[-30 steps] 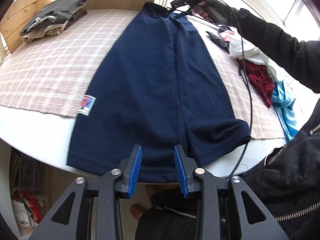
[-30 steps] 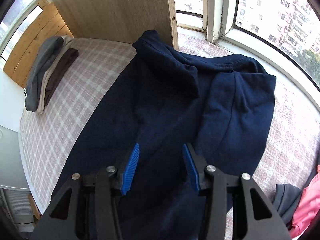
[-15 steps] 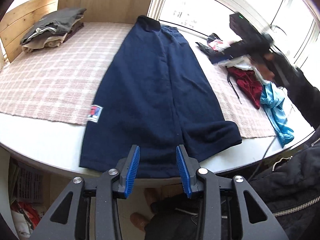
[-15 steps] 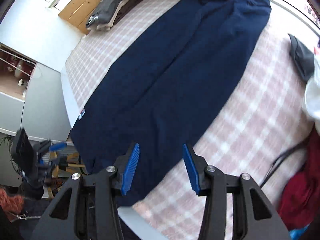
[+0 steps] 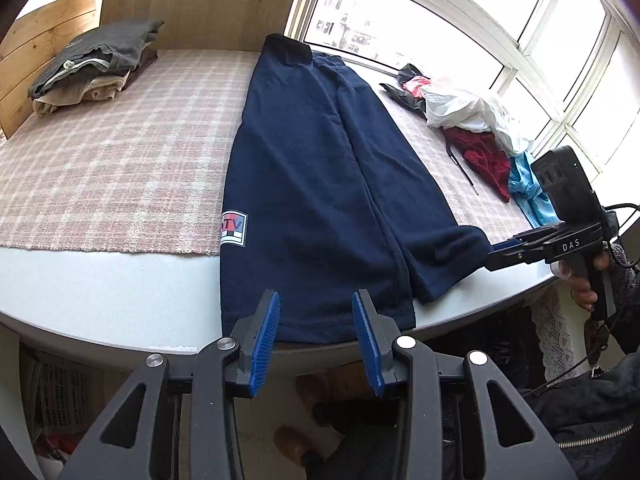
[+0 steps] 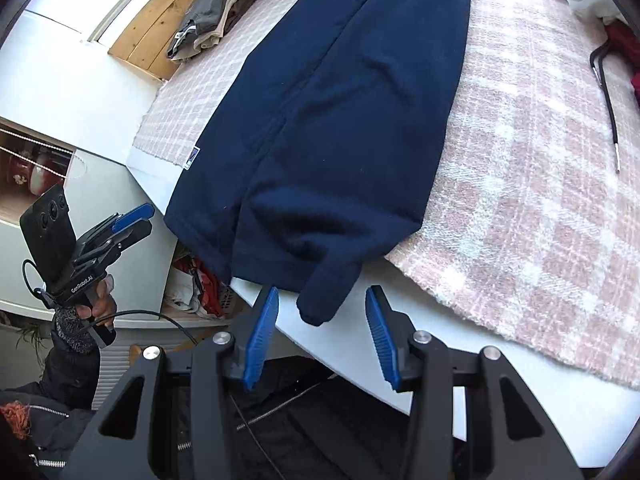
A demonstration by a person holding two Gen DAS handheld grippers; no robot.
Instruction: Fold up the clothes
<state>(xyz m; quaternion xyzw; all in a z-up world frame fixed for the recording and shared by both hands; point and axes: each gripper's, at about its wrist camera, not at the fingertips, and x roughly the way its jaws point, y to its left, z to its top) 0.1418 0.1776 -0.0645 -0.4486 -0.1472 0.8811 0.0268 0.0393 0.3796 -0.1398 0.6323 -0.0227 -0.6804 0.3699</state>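
In the left wrist view I see folded clothes (image 5: 92, 64) at upper left, the navy trousers (image 5: 320, 184) laid flat down the middle of the checked blanket (image 5: 120, 152), and loose laundry (image 5: 476, 128) at right. My left gripper (image 5: 316, 344) and right gripper (image 6: 320, 338) both stand spread, pinching nothing, at the trouser hems.

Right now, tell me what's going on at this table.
A person is folding clothes with a gripper in each hand. A navy garment lies stretched out lengthwise on a checked cloth, its near end over the table edge. The left gripper and the right gripper both hover open at that near end, holding nothing. A folded stack sits at the far corner; unfolded clothes wait by the window.
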